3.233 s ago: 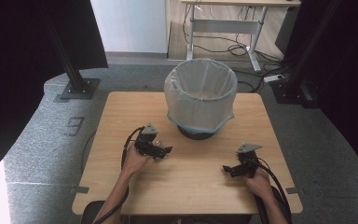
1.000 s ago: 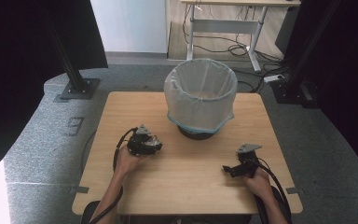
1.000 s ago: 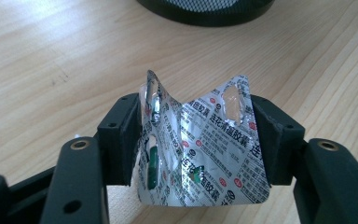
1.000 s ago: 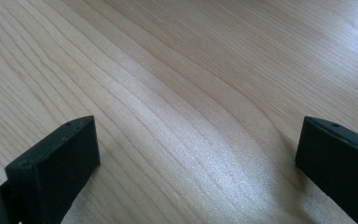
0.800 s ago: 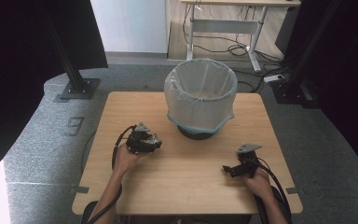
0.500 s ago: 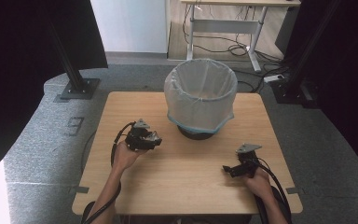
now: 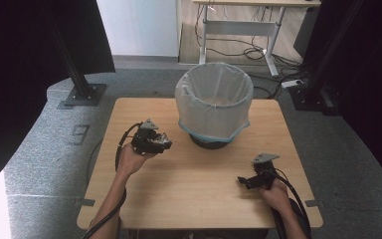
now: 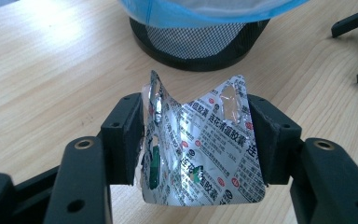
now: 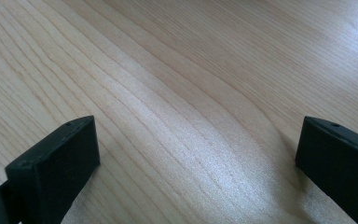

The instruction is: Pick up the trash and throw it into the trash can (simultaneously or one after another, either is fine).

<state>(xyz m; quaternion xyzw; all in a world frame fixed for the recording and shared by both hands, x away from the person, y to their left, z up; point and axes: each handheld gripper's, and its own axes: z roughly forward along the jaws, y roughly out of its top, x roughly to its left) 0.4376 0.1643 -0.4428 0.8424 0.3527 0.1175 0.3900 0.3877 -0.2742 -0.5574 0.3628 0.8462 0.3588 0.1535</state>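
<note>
Pinching a silver foil blister pack [image 8: 200, 154] between its two black pads, your left gripper [image 8: 198, 140] has the sheet clamped at both side edges, so the foil buckles into a shallow V with its printed side toward the camera. Red and dark lettering covers the foil, and a green patch shows near the left pad; several pockets along the top edge look crushed. In the left gripper view the pack hangs clear above the wooden table [image 8: 51, 70], just in front of the black mesh base of the waste bin [image 8: 200, 44], whose blue-edged liner hangs over the top.

From the high view you hold that left gripper [image 7: 151, 142] over the left half of the table [image 7: 199, 199], near the bin [image 7: 214, 107], which stands at the far middle. The pack itself is too small to make out there.

Your right gripper [image 7: 253, 179] sits low at the near right side, well apart from the bin. Its jaws stand wide apart over bare wood, with nothing between them.
</note>
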